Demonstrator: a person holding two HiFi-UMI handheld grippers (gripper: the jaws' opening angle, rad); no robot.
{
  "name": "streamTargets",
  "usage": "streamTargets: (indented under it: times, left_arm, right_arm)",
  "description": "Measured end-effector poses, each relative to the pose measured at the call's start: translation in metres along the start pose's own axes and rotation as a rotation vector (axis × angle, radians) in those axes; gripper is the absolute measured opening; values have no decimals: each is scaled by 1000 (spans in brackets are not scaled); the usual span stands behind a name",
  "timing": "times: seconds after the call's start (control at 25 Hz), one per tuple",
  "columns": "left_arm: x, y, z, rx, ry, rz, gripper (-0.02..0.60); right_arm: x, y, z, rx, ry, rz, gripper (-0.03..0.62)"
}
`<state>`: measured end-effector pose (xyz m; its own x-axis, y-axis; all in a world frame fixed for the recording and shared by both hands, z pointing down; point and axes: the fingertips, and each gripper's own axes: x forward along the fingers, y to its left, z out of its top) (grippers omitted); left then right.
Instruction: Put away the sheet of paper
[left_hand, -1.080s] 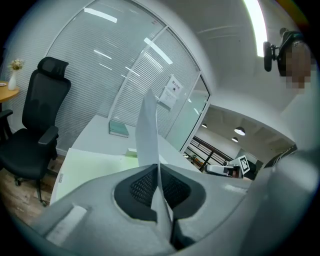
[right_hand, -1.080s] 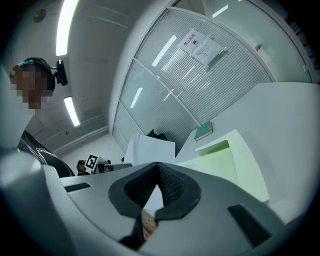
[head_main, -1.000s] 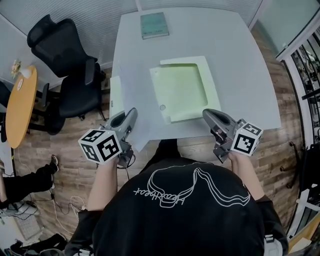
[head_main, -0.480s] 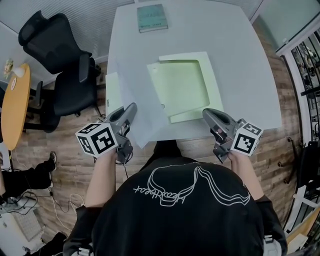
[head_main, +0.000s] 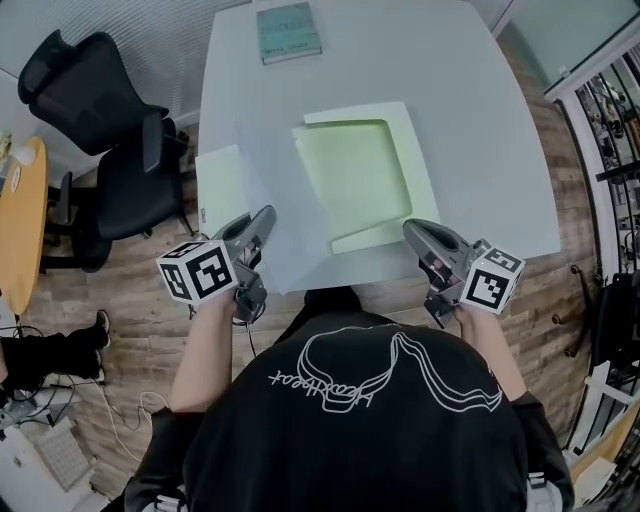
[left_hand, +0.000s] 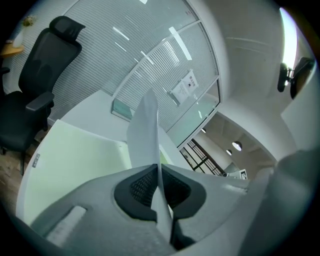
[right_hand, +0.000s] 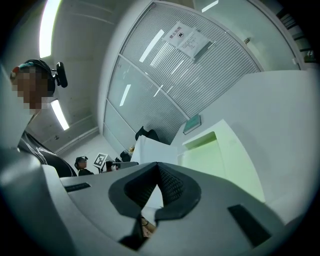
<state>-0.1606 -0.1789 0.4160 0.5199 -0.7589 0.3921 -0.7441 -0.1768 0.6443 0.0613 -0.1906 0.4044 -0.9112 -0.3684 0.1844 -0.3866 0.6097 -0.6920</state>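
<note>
The white sheet of paper (head_main: 285, 225) slants up from the table's near edge, with its right part over the near-left corner of the pale green folder (head_main: 365, 165). My left gripper (head_main: 262, 218) is shut on the sheet's near edge. In the left gripper view the sheet (left_hand: 145, 130) stands edge-on between the pads of the left gripper (left_hand: 159, 185). My right gripper (head_main: 412, 230) hovers at the table's near edge, just right of the folder, with its jaws shut and nothing in them. In the right gripper view the right gripper (right_hand: 157, 182) faces the folder (right_hand: 220, 160) and the sheet (right_hand: 150, 150).
A second pale green sheet (head_main: 220, 185) lies at the table's (head_main: 490, 130) left edge. A teal book (head_main: 288, 32) rests at the far side. A black office chair (head_main: 100, 110) stands left of the table, with an orange round table (head_main: 15, 230) beyond it.
My left gripper has carried the sheet rightward and lower, so it now overlaps the folder's near-left corner. The right gripper has shifted only slightly.
</note>
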Motion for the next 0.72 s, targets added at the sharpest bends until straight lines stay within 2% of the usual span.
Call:
streamTargets:
  times: [0.32, 0.72]
  left_arm:
    - [23, 15, -8, 26, 45, 30, 11]
    - [38, 24, -15, 14, 88, 5, 11]
  right_arm:
    - [-2, -15, -5, 23, 1, -26, 9]
    - [-3, -16, -7, 32, 4, -42, 10]
